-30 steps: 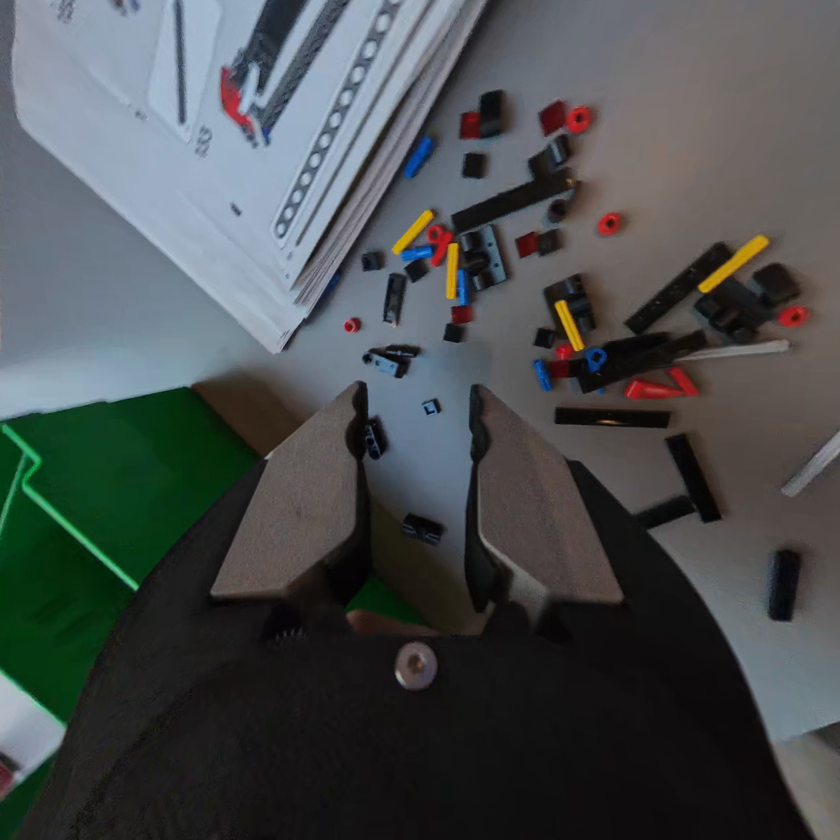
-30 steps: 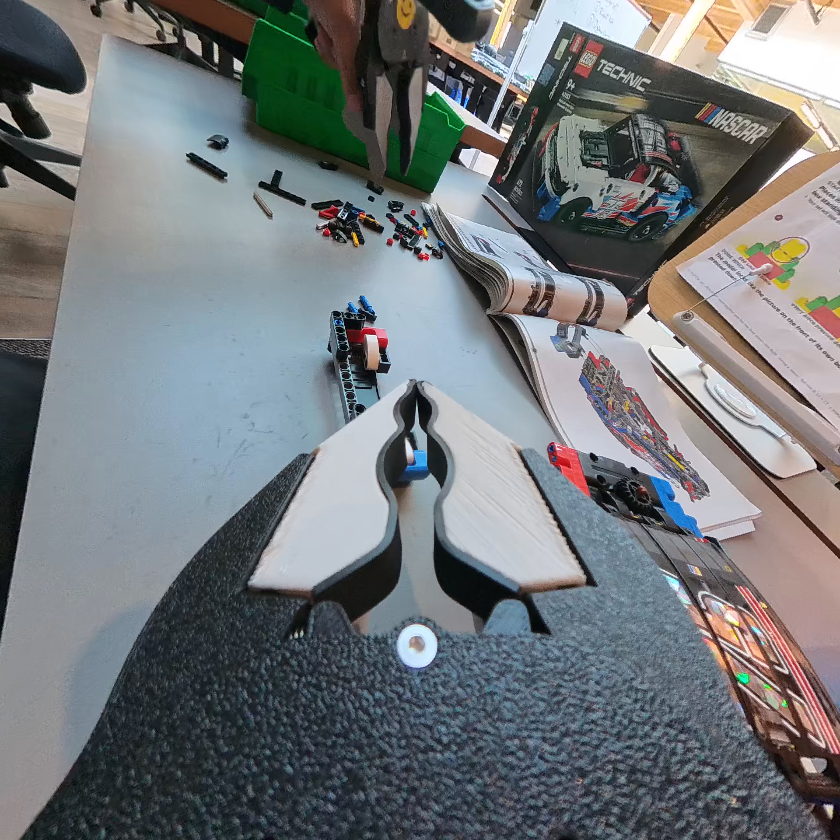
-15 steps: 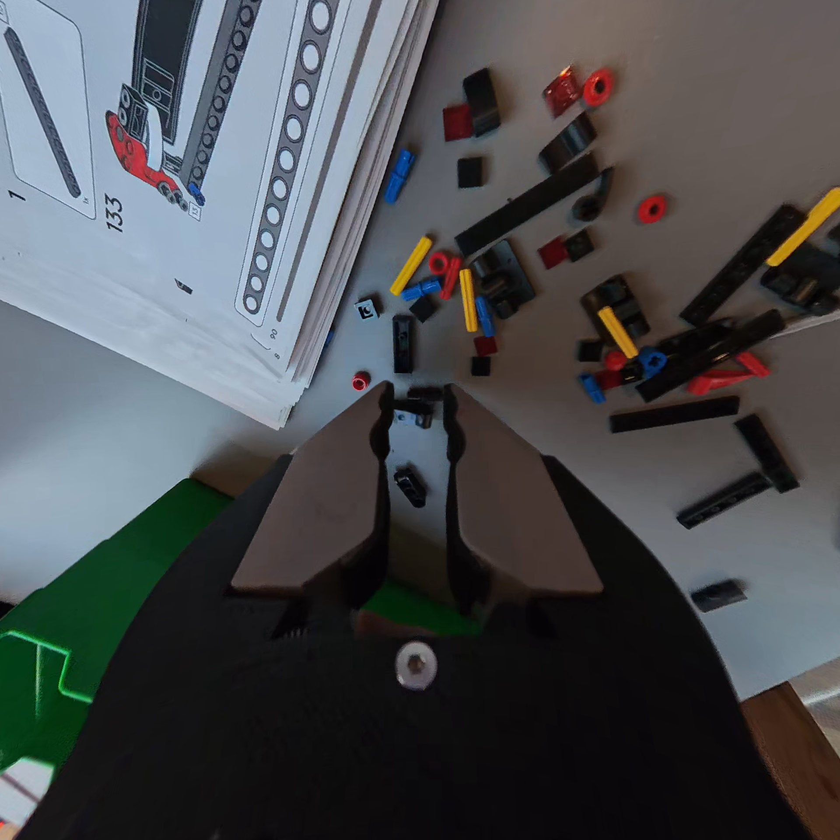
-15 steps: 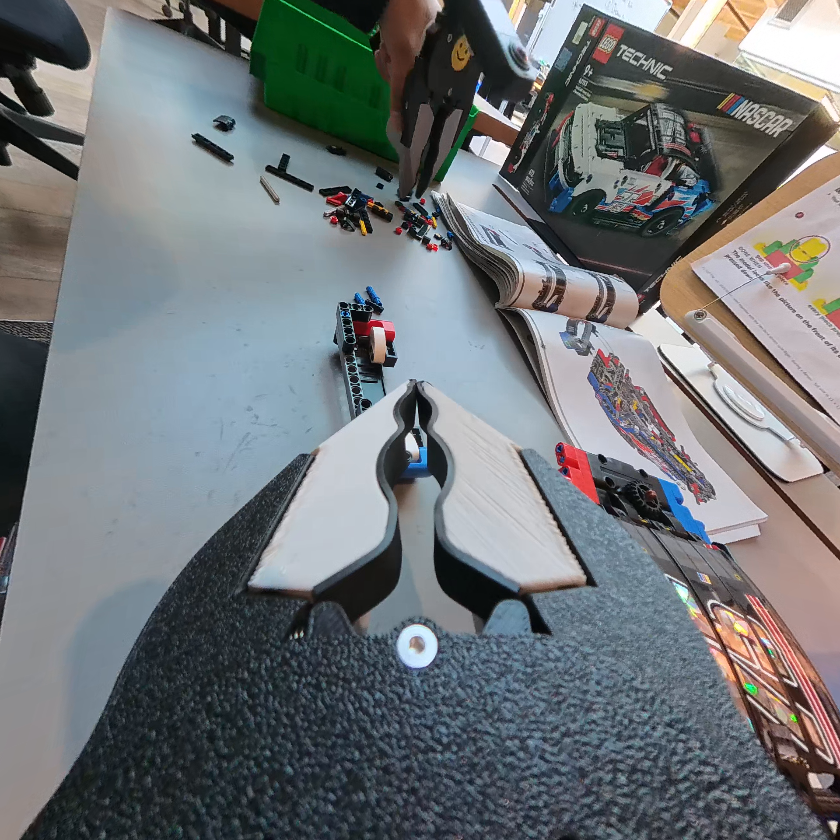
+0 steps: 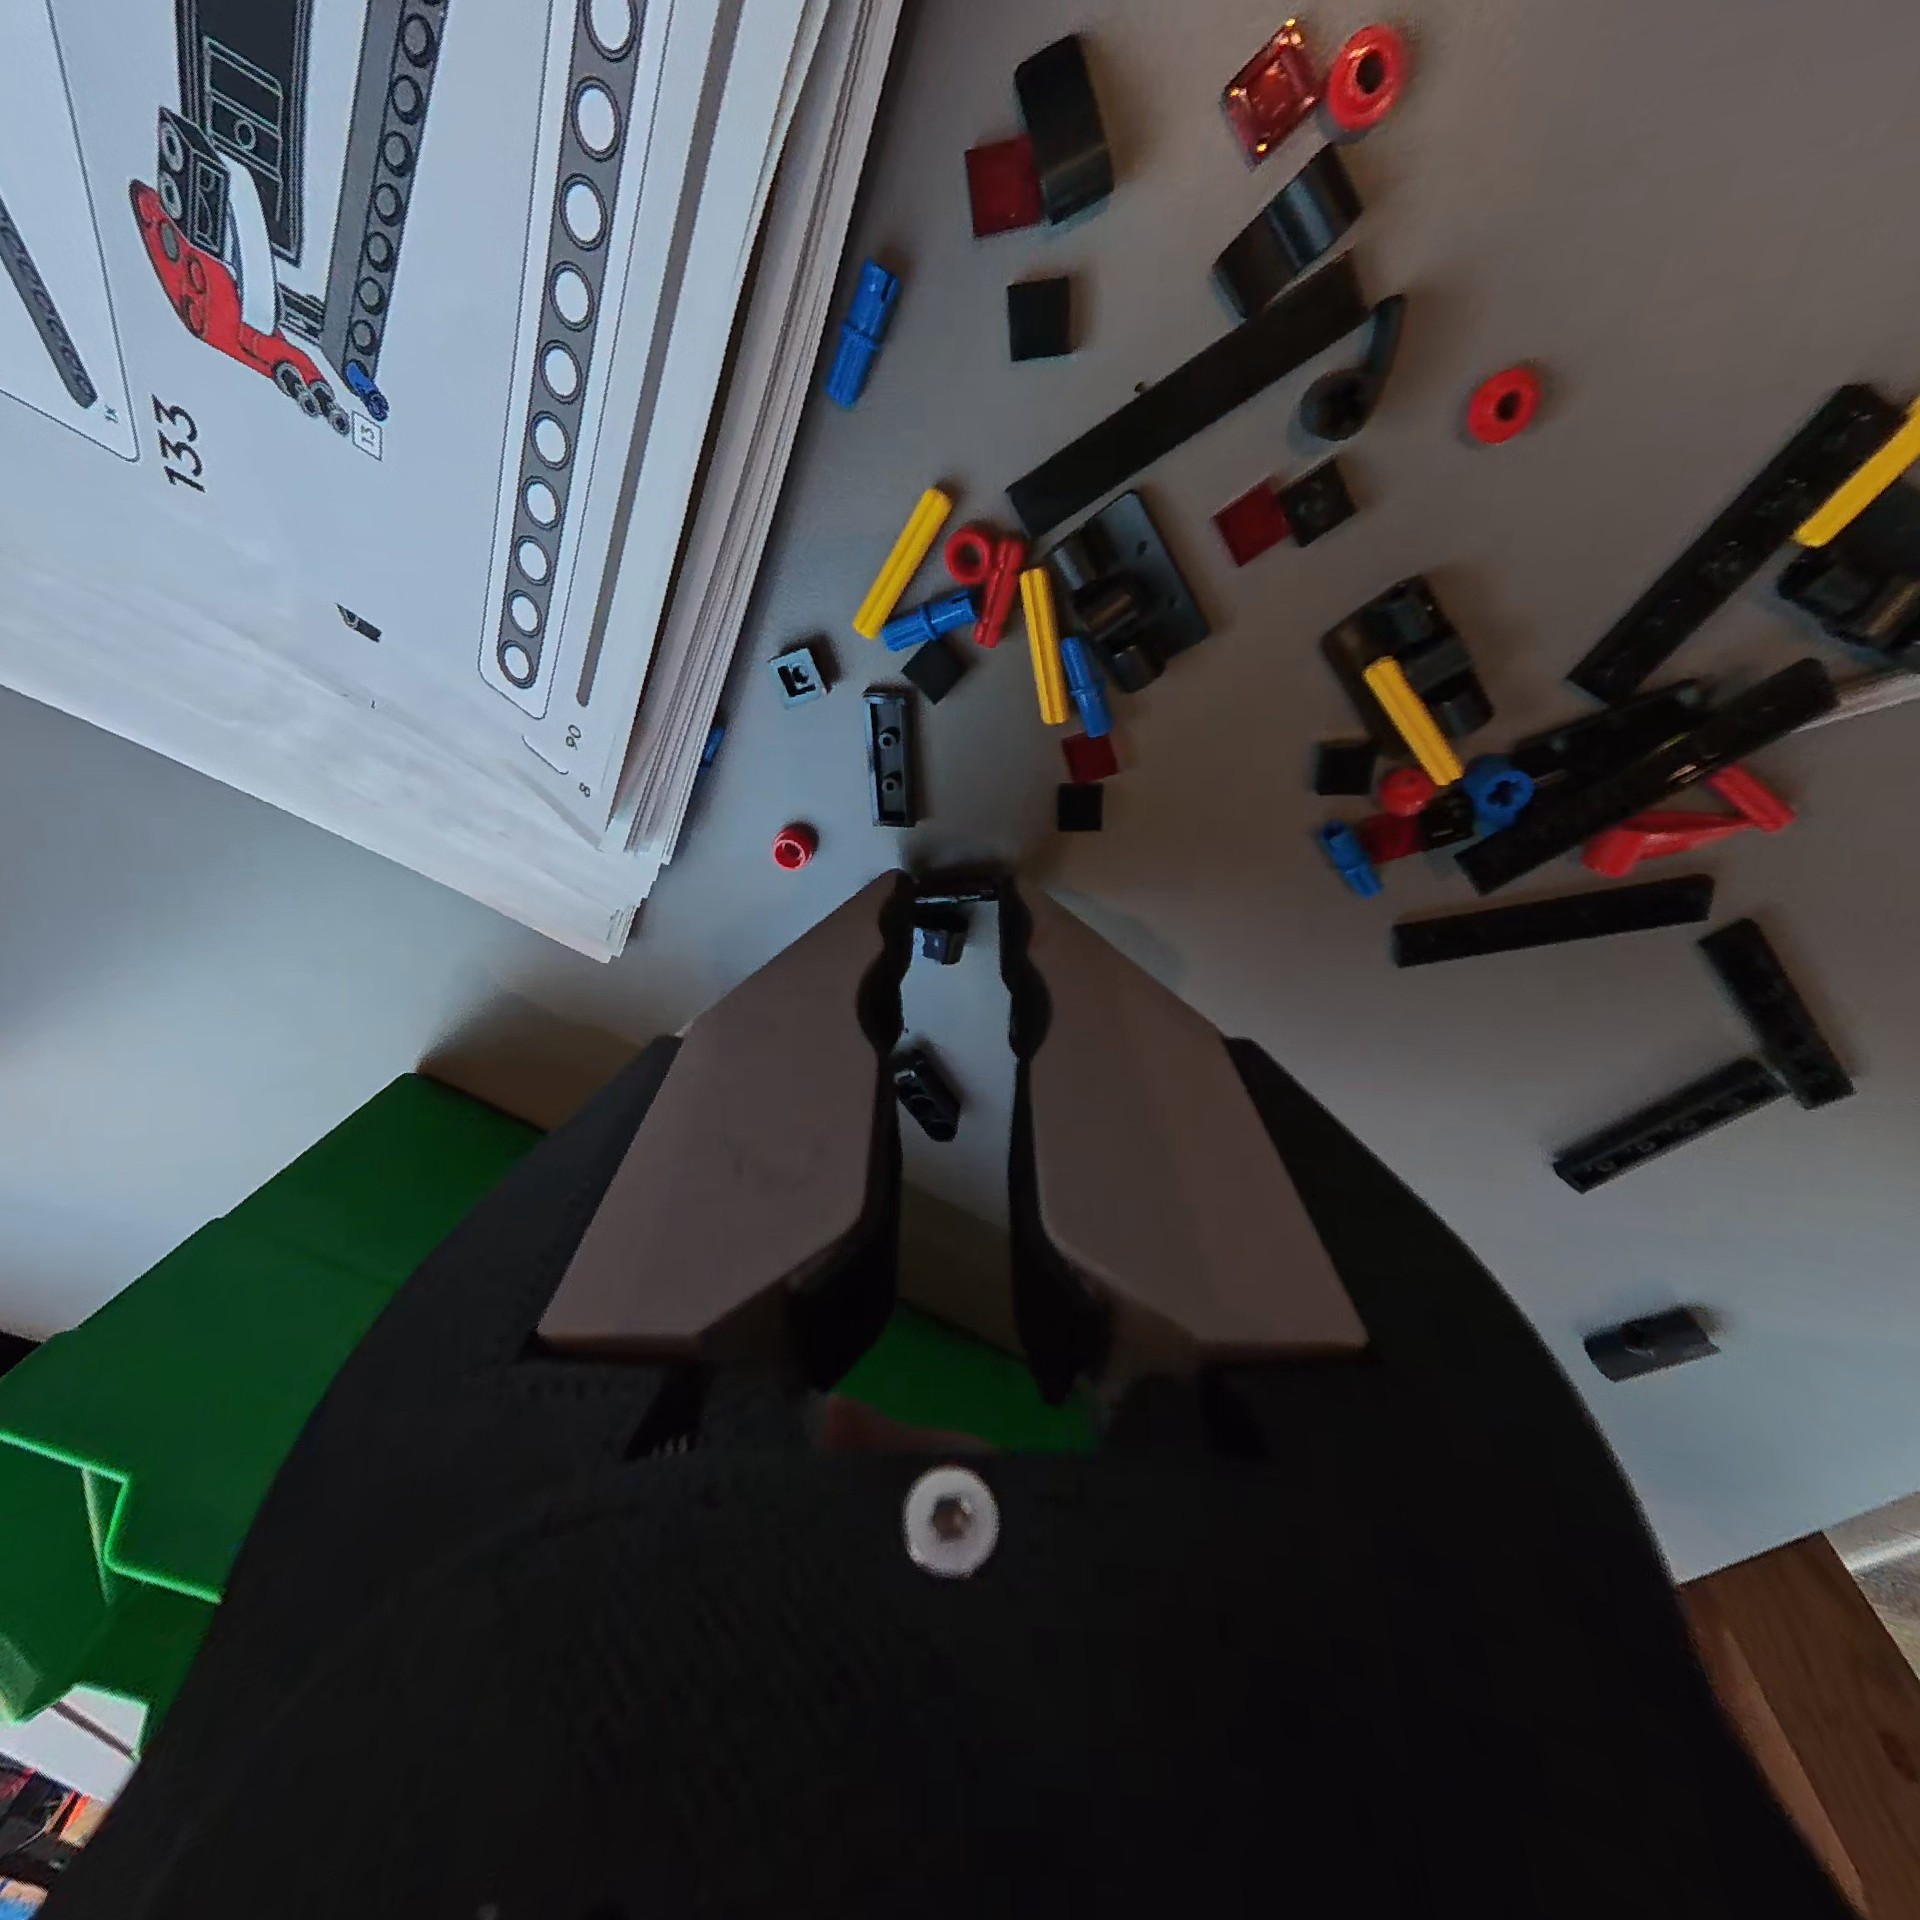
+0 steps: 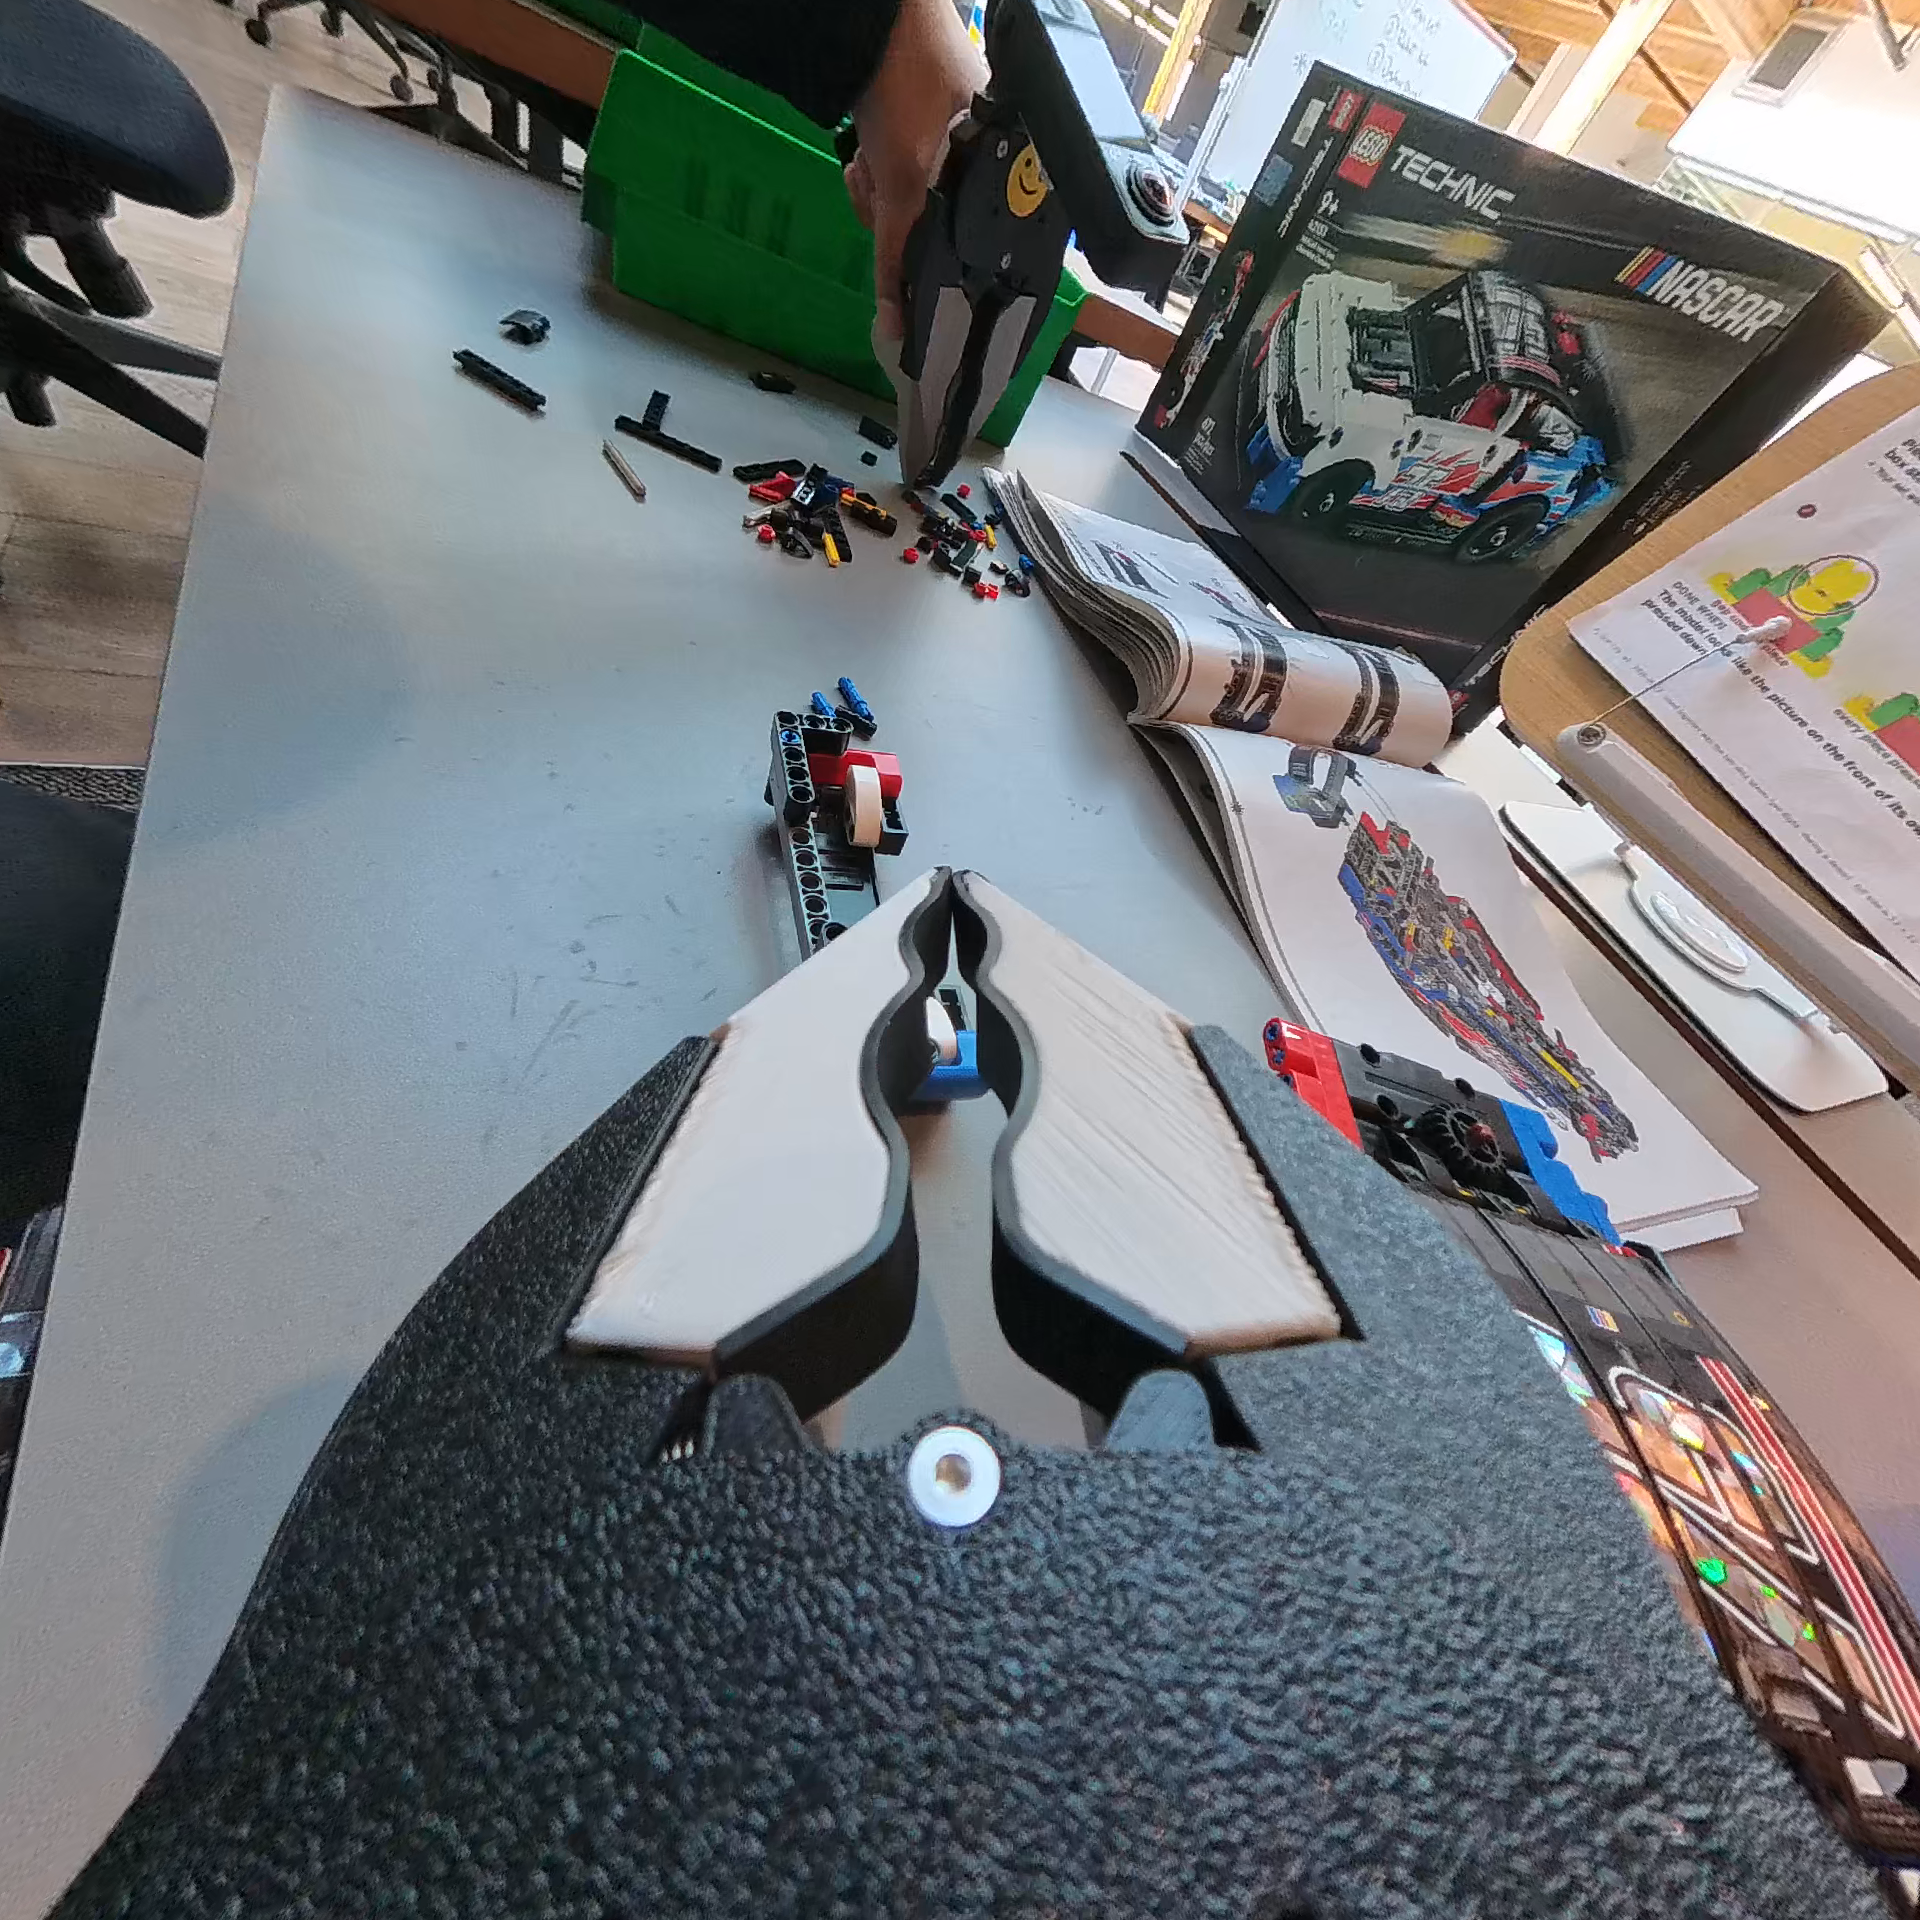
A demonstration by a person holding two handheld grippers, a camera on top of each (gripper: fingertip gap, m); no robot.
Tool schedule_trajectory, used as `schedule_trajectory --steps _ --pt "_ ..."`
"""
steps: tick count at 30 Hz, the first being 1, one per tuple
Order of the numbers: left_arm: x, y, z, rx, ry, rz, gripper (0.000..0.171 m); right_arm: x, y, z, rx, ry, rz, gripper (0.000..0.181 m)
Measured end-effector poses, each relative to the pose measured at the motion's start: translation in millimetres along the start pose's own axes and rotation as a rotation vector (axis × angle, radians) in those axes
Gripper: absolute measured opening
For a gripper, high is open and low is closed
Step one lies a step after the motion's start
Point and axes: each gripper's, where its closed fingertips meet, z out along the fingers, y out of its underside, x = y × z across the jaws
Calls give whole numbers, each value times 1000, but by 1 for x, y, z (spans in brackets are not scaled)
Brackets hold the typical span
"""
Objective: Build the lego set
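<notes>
My left gripper points down at the grey table, its tips closed on a small black piece at the near edge of the loose pieces. A black pin lies on the table below the fingers. The left gripper also shows far off in the right wrist view, held by a hand. My right gripper is shut, tips touching. It is over the near end of a black beam assembly with red and white parts. A blue part shows through the gap.
The open instruction manual lies left of the pieces and also shows in the right wrist view. A green bin and the set's box stand at the back. A part-built car body and sticker sheet lie at right. There is about 40 centimeters between the tips of the two grippers. To reach the black pin in a straight line is about 5 centimeters for my left fingers, about 45 centimeters for my right. My right wrist view looks at it from another angle.
My left gripper has moved down and forward to the pieces and narrowed from wide open to closed on the small black piece. My right gripper has stayed shut over the assembly.
</notes>
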Motion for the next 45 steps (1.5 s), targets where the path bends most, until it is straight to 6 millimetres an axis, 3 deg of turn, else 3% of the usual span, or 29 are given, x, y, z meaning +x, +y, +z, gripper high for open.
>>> schedule_trajectory --steps 7,10,15,19,23,26,31,39,42,45 --pt "2 -1 -8 8 -17 9 14 -1 0 0 -3 -3 -1 0" --pt "13 -30 -34 114 -45 45 14 -1 0 1 -4 -4 -3 0" --pt "91 -126 -82 378 -65 271 13 -1 0 1 -5 -3 -9 0" --pt "151 -179 -88 530 20 364 14 -1 -1 0 3 3 -11 0" --pt "175 -204 -73 552 77 369 13 -2 -2 -1 7 4 -15 0" --pt "188 -212 -61 518 83 402 13 -3 -2 -1 6 2 -22 0" --pt "193 -209 -42 440 115 398 17 -5 -2 -1 6 -1 -31 0" --pt "186 -203 -47 458 117 369 24 -1 -4 -2 18 17 -23 0" --pt "161 -223 -80 636 -4 293 24 5 -9 -4 42 37 11 0" --pt "97 -251 -138 942 -277 -21 30 12 -23 -4 83 53 92 0"
